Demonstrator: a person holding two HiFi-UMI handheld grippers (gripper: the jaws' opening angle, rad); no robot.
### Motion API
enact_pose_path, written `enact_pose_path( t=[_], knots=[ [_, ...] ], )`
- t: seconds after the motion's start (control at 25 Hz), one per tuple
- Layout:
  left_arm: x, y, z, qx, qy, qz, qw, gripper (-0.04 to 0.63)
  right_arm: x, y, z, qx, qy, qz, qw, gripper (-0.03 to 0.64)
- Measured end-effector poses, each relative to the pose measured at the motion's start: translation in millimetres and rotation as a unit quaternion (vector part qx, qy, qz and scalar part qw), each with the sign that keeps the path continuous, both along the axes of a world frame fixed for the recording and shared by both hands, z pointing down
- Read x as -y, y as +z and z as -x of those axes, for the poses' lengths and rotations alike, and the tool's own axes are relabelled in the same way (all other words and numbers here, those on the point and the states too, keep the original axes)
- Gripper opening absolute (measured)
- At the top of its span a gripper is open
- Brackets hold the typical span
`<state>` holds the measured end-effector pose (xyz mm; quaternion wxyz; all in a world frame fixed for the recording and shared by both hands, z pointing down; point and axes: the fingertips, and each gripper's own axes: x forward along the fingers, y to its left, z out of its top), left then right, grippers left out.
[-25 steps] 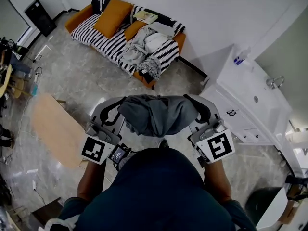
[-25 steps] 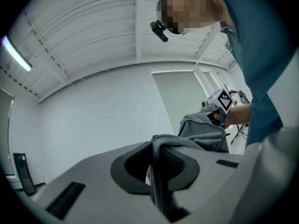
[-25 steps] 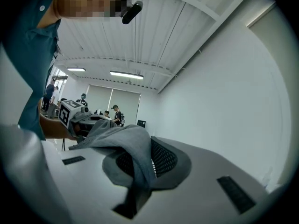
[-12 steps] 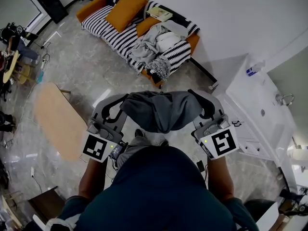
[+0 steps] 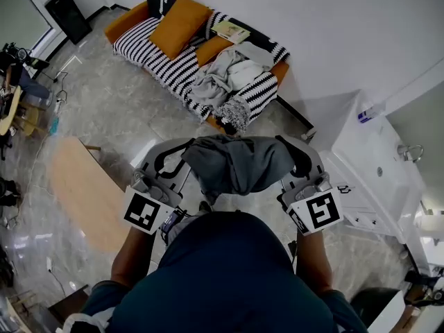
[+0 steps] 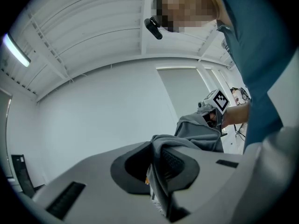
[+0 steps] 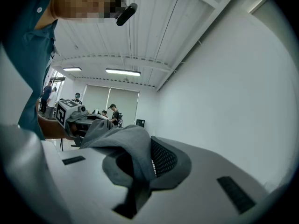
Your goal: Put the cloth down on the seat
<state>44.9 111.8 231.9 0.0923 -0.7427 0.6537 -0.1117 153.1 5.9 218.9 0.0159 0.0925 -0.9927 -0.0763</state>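
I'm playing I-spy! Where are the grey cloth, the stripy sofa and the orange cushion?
grey cloth (image 5: 239, 161), head view, middle of the bundle.
stripy sofa (image 5: 161, 66), head view, bare striped seat.
orange cushion (image 5: 179, 25), head view, its middle.

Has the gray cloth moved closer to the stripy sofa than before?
Yes. The gray cloth has moved toward the striped sofa: the gap between them in the head view has nearly closed.
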Motion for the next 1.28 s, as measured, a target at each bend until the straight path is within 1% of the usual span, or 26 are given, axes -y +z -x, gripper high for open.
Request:
enact_pose_path(
  t=[0.08, 0.24, 0.36, 0.48, 0.52, 0.6, 0.68, 0.76, 0.96, 1.12, 1.28],
  knots=[
    [0.4, 1.4, 16.8, -0.008, 0.002, 0.002, 1.0, 0.025, 0.4, 1.3, 15.6, -0.003, 0.004, 0.0, 1.0, 0.032],
    [5.7, 5.7, 45.5, -0.008, 0.008, 0.001, 0.9999, 0.025, 2.6, 4.4, 44.1, -0.004, 0.008, -0.001, 1.0, 0.032],
    [11.7, 8.0, 60.0, -0.027, -0.003, -0.004, 0.9996, 0.025, 6.6, 8.4, 58.4, -0.014, -0.003, 0.001, 1.0, 0.032],
    [26.6, 16.0, 72.9, -0.016, -0.011, 0.008, 0.9998, 0.025, 27.9, 13.3, 70.2, -0.019, -0.009, 0.005, 1.0, 0.032],
    [34.0, 17.2, 76.5, -0.015, -0.016, 0.006, 0.9997, 0.025, 35.7, 15.6, 74.8, -0.018, -0.013, 0.006, 1.0, 0.032],
    [45.9, 17.8, 80.2, -0.027, -0.03, 0.0, 0.9992, 0.025, 47.4, 19.5, 83.4, -0.019, -0.027, 0.008, 0.999, 0.032],
    [54.3, 19.0, 83.7, -0.039, -0.047, 0.005, 0.9981, 0.025, 59.7, 20.1, 91.2, -0.018, -0.042, 0.012, 0.999, 0.032],
    [65.9, 18.7, 91.6, -0.038, -0.062, 0.014, 0.9973, 0.025, 75.0, 17.0, 99.8, -0.014, -0.055, 0.014, 0.998, 0.032],
    [98.5, 15.4, 98.3, -0.038, -0.086, -0.001, 0.9955, 0.025, 105.4, 14.9, 110.7, -0.013, -0.086, 0.009, 0.996, 0.032],
    [113.9, 21.5, 108.2, -0.046, -0.101, 0.002, 0.9938, 0.025, 126.1, 19.7, 122.9, -0.02, -0.093, 0.015, 0.995, 0.032],
    [118.7, 32.6, 127.0, -0.055, -0.1, 0.017, 0.9933, 0.025, 129.3, 26.6, 140.9, -0.031, -0.096, 0.021, 0.995, 0.032]
  ],
)
